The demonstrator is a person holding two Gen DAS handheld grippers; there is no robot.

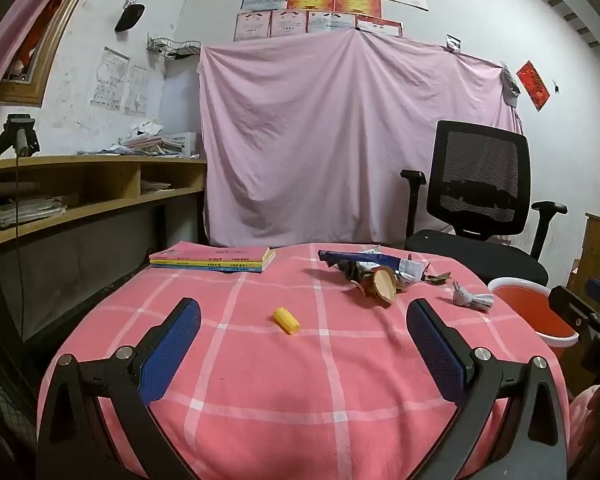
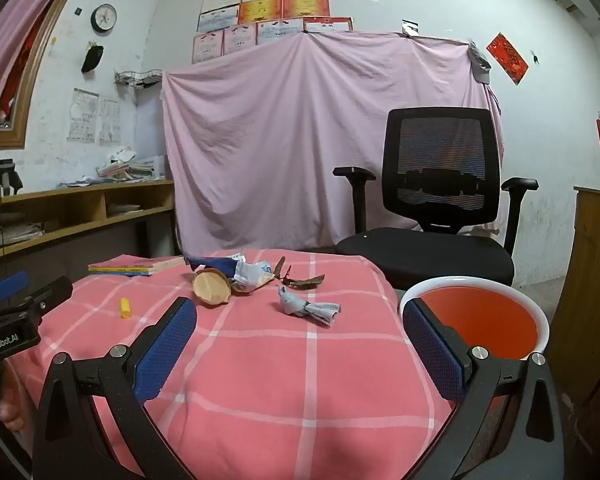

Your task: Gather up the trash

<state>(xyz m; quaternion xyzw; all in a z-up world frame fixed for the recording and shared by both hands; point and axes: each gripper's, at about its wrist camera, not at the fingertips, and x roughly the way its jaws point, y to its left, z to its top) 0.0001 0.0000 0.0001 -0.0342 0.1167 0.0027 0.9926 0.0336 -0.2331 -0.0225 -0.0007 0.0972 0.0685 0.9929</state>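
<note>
On the pink checked tablecloth [image 1: 260, 400] lies a small yellow piece [image 1: 286, 320] [image 2: 124, 307]. Further back sits a heap of trash: a tan paper cup [image 1: 383, 289] [image 2: 211, 286], a blue and silver wrapper [image 1: 355, 258] [image 2: 252, 272] and dry brown leaves [image 2: 300, 278]. A crumpled grey paper [image 1: 472, 298] [image 2: 307, 306] lies to their right. A red bin with a white rim [image 1: 533, 308] [image 2: 479, 320] stands off the table's right edge. My left gripper [image 1: 303, 320] is open, short of the yellow piece. My right gripper [image 2: 300, 320] is open with nothing between its fingers.
A stack of pink and yellow books [image 1: 212, 259] lies at the table's far left. A black mesh office chair [image 2: 435, 208] stands behind the table on the right. A wooden shelf [image 1: 92, 192] runs along the left wall. A pink sheet [image 1: 339, 140] hangs behind.
</note>
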